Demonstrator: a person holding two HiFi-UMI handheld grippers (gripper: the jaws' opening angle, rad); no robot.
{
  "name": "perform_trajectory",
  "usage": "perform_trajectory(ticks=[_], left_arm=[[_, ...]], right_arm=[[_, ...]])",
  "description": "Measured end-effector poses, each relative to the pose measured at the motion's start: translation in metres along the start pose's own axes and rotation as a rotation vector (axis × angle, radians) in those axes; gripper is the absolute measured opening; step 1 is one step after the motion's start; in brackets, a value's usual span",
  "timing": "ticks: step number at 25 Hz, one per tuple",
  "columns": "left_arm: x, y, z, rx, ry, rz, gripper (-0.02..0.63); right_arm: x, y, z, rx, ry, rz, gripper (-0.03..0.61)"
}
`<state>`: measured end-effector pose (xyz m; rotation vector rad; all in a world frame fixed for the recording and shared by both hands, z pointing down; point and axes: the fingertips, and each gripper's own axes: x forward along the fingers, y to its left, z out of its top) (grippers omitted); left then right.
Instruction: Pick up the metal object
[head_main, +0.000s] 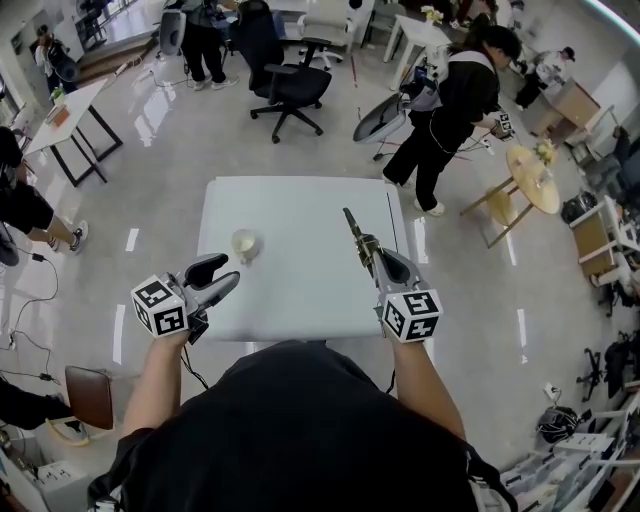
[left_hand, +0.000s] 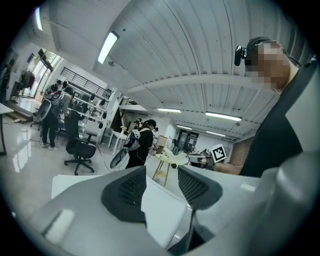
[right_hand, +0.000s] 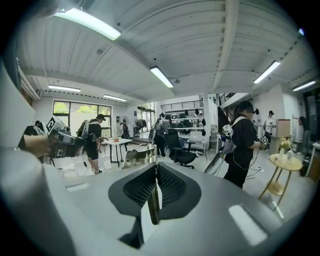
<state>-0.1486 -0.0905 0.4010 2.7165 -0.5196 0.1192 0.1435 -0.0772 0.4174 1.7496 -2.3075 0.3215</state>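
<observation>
White square table (head_main: 300, 290) on a pale office floor lies below us. Our right gripper (right_hand: 156, 172) has its jaws pressed together on the thin, flat metal object (head_main: 353, 225), which juts forward from them over the table's right half. Our left gripper (left_hand: 161, 185) holds its jaws apart around nothing, over the near left edge, near a small round cream cup (head_main: 244, 243).

On table (head_main: 300, 200), cup (head_main: 244, 244) at left; metal object (head_main: 356, 233) above right side.
</observation>
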Motion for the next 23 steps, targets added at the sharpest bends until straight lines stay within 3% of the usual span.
perform_trajectory(ticks=[23], left_arm=[[0.013,-0.018,-0.002,-0.006,0.015,-0.015,0.198]], right_arm=[[-0.026,-0.018,0.007,0.031,-0.043,-0.019,0.037]])
